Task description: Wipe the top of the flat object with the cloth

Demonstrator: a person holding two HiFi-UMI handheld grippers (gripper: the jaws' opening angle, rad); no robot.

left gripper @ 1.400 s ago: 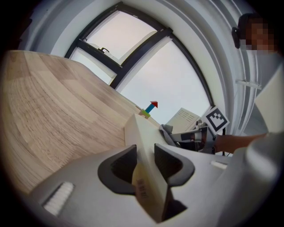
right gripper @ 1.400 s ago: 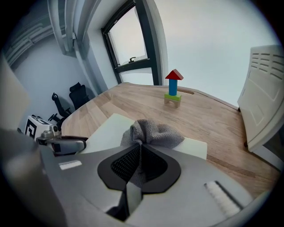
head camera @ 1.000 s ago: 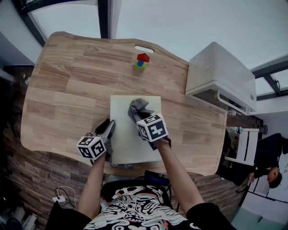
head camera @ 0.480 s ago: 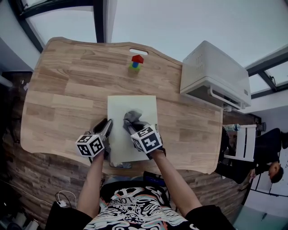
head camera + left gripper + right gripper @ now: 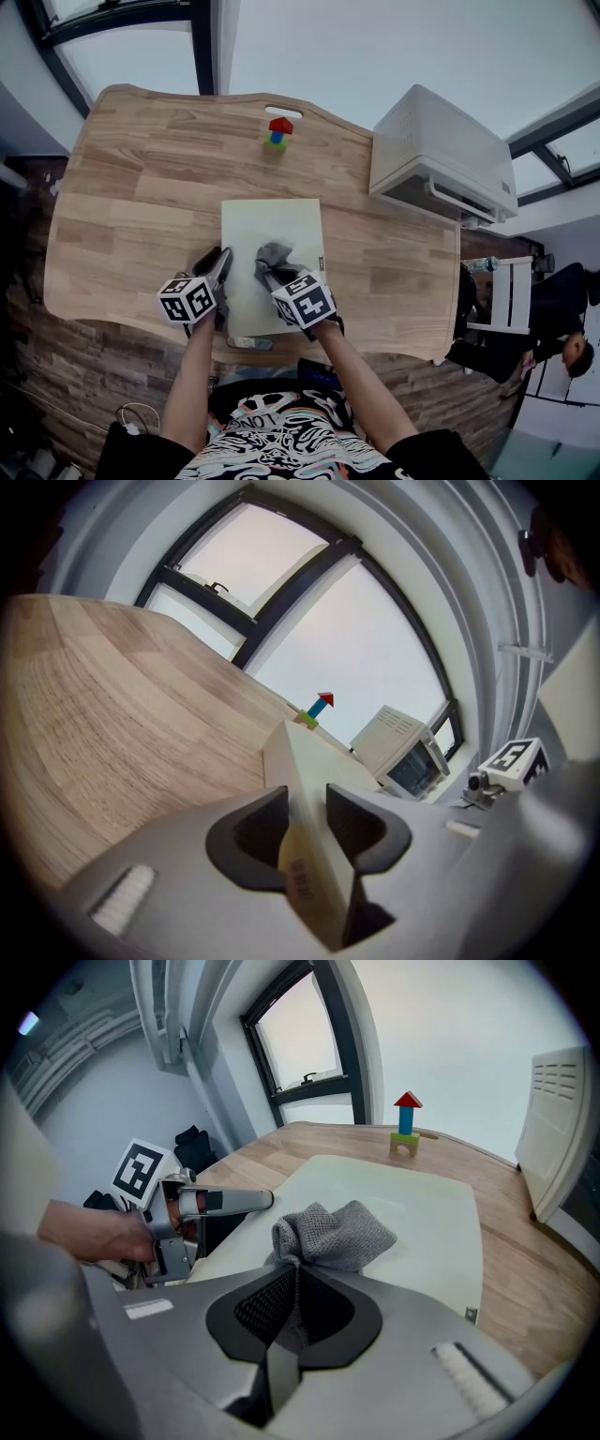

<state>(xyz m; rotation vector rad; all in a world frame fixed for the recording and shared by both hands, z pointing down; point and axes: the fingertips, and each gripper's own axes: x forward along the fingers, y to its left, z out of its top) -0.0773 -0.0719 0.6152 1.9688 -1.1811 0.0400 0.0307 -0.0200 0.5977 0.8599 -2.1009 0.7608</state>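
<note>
Desk showing pale wood grain, sheen looking low. Flat board looking smooth, matt, cream; probably plastic, though hard telling. Cloth showing coarse grey knit, looking soft. Right gripper body looking matt grey plastic, pads black, finely ribbed. Left gripper showing same matt grey shell, black pads. White box looking smooth, slightly glossy.

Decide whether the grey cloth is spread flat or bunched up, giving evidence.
Bunched up: the cloth sits as a crumpled lump on the board, one end pinched in the right gripper.
</note>
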